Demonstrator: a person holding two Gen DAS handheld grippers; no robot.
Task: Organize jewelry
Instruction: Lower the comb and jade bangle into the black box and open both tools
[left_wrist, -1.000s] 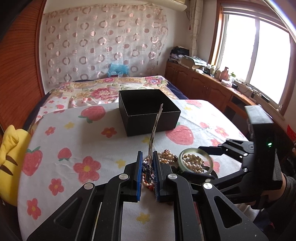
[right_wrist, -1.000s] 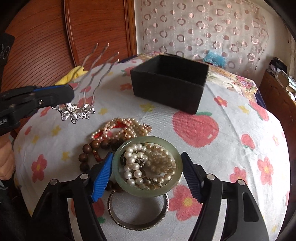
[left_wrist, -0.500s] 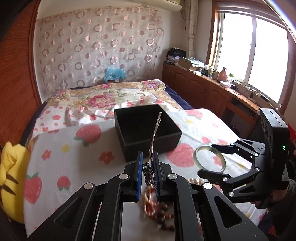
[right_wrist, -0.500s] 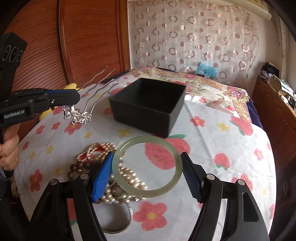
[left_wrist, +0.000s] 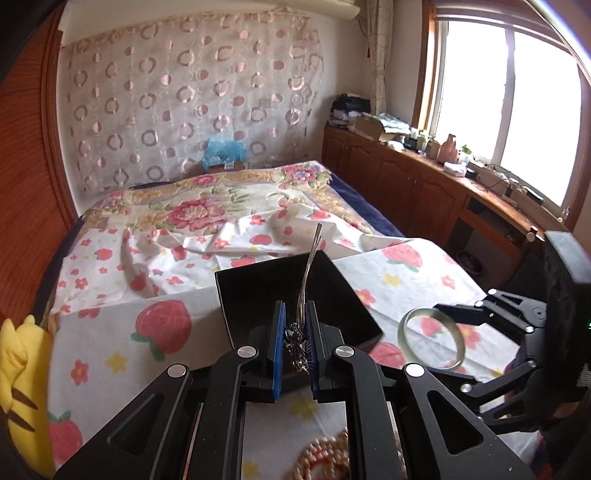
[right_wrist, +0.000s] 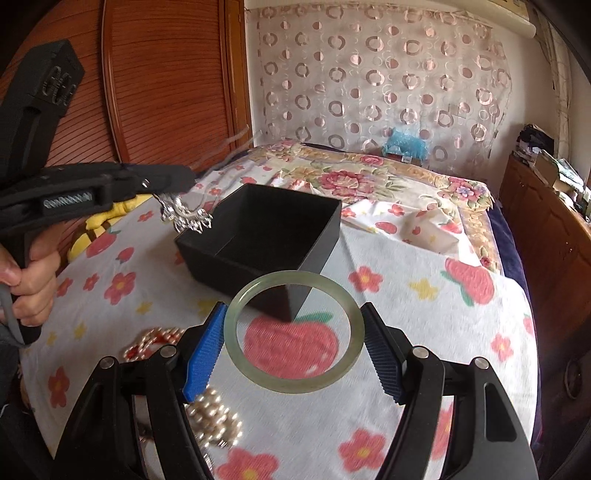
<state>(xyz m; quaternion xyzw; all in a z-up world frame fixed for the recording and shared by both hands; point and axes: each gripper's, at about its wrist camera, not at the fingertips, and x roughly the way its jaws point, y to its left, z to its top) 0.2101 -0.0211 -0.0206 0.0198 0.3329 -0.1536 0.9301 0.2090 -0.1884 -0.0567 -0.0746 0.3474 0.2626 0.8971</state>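
An open black box (right_wrist: 266, 236) stands on the flowered cloth; it also shows in the left wrist view (left_wrist: 258, 291). My left gripper (left_wrist: 295, 345) is shut on a silver hair comb (left_wrist: 301, 325), prongs pointing up, held at the box's near rim; from the right wrist view the comb (right_wrist: 188, 218) hangs over the box's left corner. My right gripper (right_wrist: 293, 341) is shut on a pale green jade bangle (right_wrist: 258, 376), held above the cloth just in front of the box's near corner; the bangle also shows in the left wrist view (left_wrist: 432, 367).
Pearl and bead strands (right_wrist: 214, 421) lie on the cloth under my right gripper, with more beads (left_wrist: 325, 458) below my left one. A yellow plush toy (left_wrist: 18, 376) sits at the left edge. A wooden cabinet (left_wrist: 424, 184) runs along the window.
Both grippers have risen off the jewelry pile and moved toward the box. The bangle was lifted clear of the pearls. The comb now sits at the box's rim.
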